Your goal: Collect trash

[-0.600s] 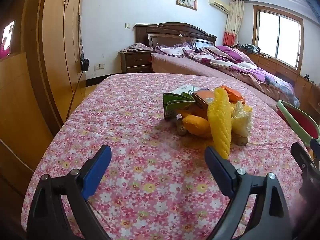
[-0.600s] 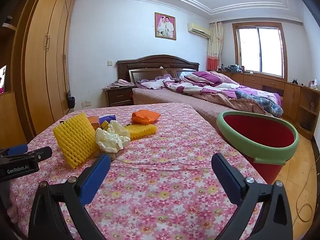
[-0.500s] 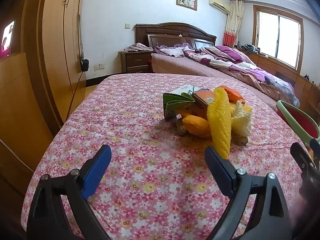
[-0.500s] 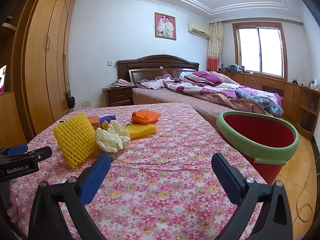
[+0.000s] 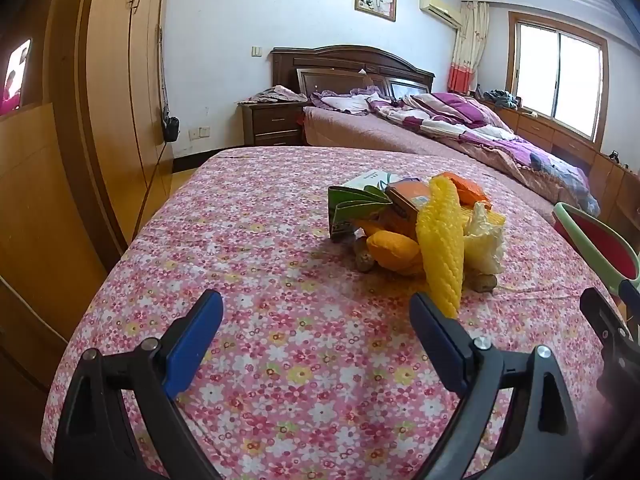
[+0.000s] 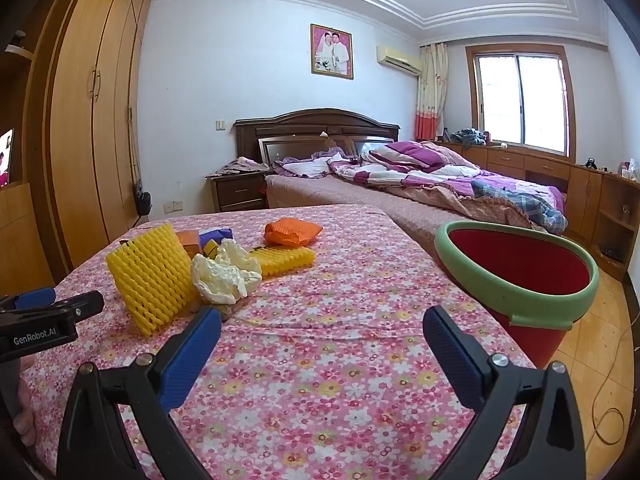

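A pile of trash lies on the pink floral tablecloth (image 5: 260,240). It holds an upright yellow foam net (image 5: 442,240) (image 6: 150,276), crumpled white paper (image 6: 222,274), a flat yellow foam net (image 6: 282,260), an orange foam net (image 6: 290,232), a green carton (image 5: 354,206) and an orange box (image 5: 410,196). A red bucket with a green rim (image 6: 520,276) stands off the table's right edge. My left gripper (image 5: 316,328) is open and empty, short of the pile. My right gripper (image 6: 322,338) is open and empty, between pile and bucket.
A bed with purple bedding (image 6: 420,176) lies behind the table. A wooden wardrobe (image 6: 88,140) fills the left wall. Low cabinets (image 6: 600,200) run under the window at the right. A cable (image 6: 608,412) lies on the floor near the bucket.
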Tool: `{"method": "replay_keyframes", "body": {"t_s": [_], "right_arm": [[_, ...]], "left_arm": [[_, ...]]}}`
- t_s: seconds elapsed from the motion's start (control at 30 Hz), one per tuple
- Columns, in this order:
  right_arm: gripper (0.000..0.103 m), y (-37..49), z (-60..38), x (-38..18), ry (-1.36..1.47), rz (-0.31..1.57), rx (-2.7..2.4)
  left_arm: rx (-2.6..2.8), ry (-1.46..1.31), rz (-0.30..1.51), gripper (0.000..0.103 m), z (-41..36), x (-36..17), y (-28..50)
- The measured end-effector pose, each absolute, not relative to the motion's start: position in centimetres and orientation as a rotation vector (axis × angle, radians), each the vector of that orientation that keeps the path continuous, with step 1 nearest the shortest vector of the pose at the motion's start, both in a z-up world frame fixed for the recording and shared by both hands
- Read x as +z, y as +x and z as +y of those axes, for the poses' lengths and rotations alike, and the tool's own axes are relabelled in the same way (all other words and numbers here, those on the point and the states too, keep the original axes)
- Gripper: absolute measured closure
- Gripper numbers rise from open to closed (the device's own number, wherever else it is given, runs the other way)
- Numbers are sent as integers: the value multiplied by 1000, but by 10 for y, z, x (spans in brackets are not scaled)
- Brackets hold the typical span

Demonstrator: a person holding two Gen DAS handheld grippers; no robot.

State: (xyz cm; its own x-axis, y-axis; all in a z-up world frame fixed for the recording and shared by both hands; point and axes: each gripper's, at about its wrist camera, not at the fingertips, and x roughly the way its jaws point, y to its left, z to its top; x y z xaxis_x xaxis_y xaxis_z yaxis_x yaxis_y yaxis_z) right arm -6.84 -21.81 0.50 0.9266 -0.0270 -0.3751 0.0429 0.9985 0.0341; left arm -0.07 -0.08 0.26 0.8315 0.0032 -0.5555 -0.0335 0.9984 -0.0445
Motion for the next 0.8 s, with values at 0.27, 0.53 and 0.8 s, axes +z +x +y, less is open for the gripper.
{"method": "replay_keyframes", "body": {"t_s": [0.27,0.53,0.8], "right_arm": [[0,-69,-218,4,44,385,-35],[0,-68,-218,4,45,385,-34],[0,-69,-218,4,44,385,-35]], "left_arm": [[19,-54,589,9,2,3,0],[19,-56,587,9,2,3,-1],[17,-58,587,9,3,2,-1]]}}
